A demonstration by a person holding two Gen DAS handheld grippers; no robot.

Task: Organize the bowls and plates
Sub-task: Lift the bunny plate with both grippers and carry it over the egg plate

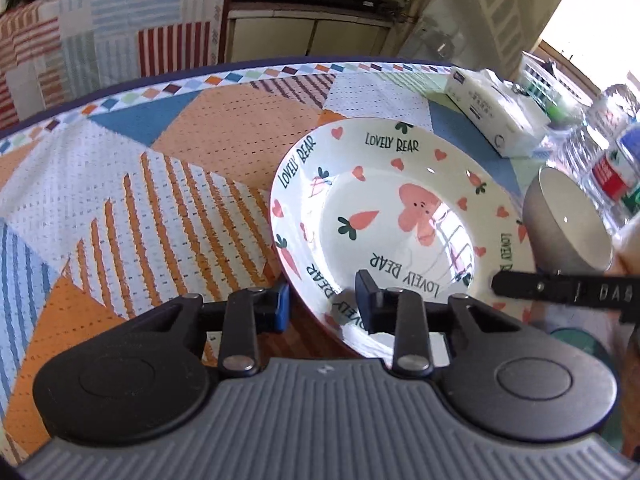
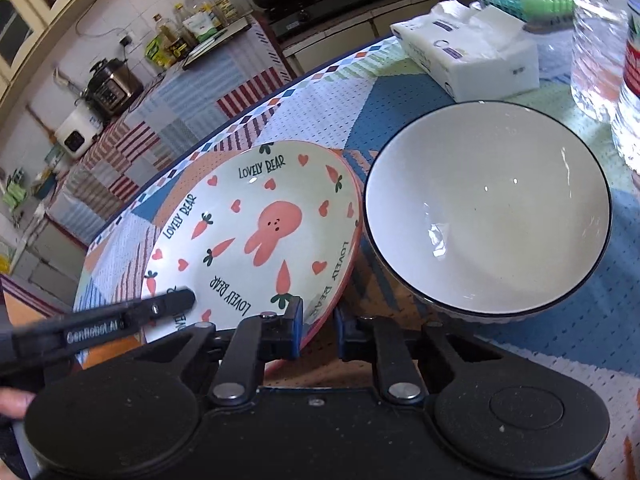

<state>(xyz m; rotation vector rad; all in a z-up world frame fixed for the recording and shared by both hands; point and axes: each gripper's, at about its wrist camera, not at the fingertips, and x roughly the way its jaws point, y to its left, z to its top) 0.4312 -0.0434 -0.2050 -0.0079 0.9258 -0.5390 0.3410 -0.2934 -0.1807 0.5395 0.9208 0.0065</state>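
Observation:
A white "Lovely Bear" plate (image 1: 384,216) with a pink rabbit and carrots is tilted, its near edge raised off the patterned tablecloth. My left gripper (image 1: 324,306) straddles the plate's near rim, one pad below and one pad on top, jaws still apart. In the right wrist view the plate (image 2: 260,236) lies left of a white bowl (image 2: 488,208) with a dark rim. My right gripper (image 2: 318,330) straddles the plate's right rim, jaws slightly apart, just beside the bowl. The bowl shows grey outside in the left wrist view (image 1: 560,224).
A white tissue pack (image 2: 472,54) lies beyond the bowl. Clear water bottles (image 2: 600,40) stand at the far right. The round table's edge (image 1: 160,80) curves behind the plate. A kitchen counter with bottles and a cooker (image 2: 112,84) stands beyond.

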